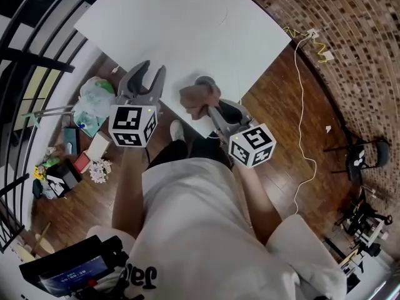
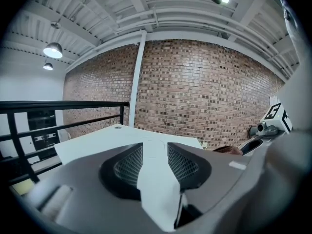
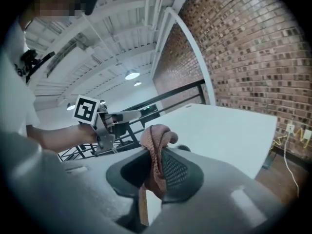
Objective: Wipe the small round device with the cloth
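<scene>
A brown cloth (image 1: pixel 199 99) hangs bunched from my right gripper (image 1: pixel 220 109), which is shut on it at the near edge of the white table (image 1: pixel 187 24). In the right gripper view the cloth (image 3: pixel 155 145) stands pinched between the jaws. Just beyond it a small dark round device (image 1: pixel 204 80) sits on the table, mostly hidden by the cloth; only its edge (image 3: pixel 184 148) shows there. My left gripper (image 1: pixel 152 74) is held open to the left, over the table's near edge, with nothing between its fingers. In its own view the left gripper (image 2: pixel 155 152) frames bare tabletop (image 2: pixel 112 135).
A black railing (image 1: pixel 37 36) runs along the left. Bags and boxes (image 1: pixel 87 136) clutter the wooden floor below the table's left corner. A yellow-white cable (image 1: pixel 303 99) trails across the floor at the right, near a black chair (image 1: pixel 362 152) and the brick wall (image 1: pixel 350 30).
</scene>
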A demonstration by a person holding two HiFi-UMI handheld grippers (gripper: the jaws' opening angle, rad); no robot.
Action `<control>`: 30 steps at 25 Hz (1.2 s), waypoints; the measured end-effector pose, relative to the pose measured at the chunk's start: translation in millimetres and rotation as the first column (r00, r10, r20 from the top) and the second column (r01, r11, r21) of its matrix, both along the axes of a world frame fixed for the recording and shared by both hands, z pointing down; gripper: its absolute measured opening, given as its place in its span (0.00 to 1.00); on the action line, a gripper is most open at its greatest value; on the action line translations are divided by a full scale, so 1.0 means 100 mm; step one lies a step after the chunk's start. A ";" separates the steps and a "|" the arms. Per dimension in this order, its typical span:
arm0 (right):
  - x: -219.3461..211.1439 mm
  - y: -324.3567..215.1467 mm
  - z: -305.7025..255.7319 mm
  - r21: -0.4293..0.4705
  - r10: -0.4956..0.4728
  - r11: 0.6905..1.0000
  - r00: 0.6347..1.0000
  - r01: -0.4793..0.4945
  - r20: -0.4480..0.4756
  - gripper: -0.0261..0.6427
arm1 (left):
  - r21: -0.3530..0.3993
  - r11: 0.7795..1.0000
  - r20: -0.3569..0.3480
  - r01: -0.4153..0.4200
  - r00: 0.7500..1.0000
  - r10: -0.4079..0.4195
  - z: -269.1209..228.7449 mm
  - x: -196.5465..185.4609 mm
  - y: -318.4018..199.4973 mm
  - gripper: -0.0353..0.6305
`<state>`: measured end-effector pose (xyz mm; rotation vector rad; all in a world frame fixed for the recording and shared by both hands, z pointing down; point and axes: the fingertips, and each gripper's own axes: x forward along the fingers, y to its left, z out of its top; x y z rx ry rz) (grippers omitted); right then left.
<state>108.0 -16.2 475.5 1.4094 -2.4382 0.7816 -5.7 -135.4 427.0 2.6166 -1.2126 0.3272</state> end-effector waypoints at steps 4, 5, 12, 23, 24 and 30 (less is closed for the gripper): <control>-0.28 -0.49 0.03 0.001 -0.046 0.999 0.997 0.046 -0.058 0.11 | 0.011 1.000 -0.005 0.015 1.000 -0.015 -0.06 -0.04 0.00 0.31; -0.29 -0.61 0.09 -0.026 -0.041 0.999 0.996 0.039 -0.078 0.11 | 0.013 1.000 -0.006 0.018 1.000 -0.018 -0.06 -0.05 -0.01 0.31; 0.01 -0.94 0.33 -0.163 0.063 0.984 0.994 -0.076 -0.084 0.11 | 0.005 1.000 -0.007 0.021 1.000 -0.021 -0.02 -0.06 0.03 0.31; 0.83 -0.51 0.75 -0.302 0.278 0.914 0.960 -0.272 -0.026 0.11 | 0.007 1.000 -0.021 0.004 1.000 -0.004 -0.04 0.02 0.05 0.31; 0.86 -0.45 0.83 -0.320 0.283 0.907 0.959 -0.274 -0.020 0.11 | 0.007 1.000 -0.021 0.000 1.000 0.000 -0.04 0.03 0.06 0.31; 0.96 -0.31 0.82 -0.323 0.333 0.900 0.940 -0.293 0.078 0.11 | 0.014 1.000 -0.030 -0.003 1.000 0.003 -0.06 0.05 0.06 0.31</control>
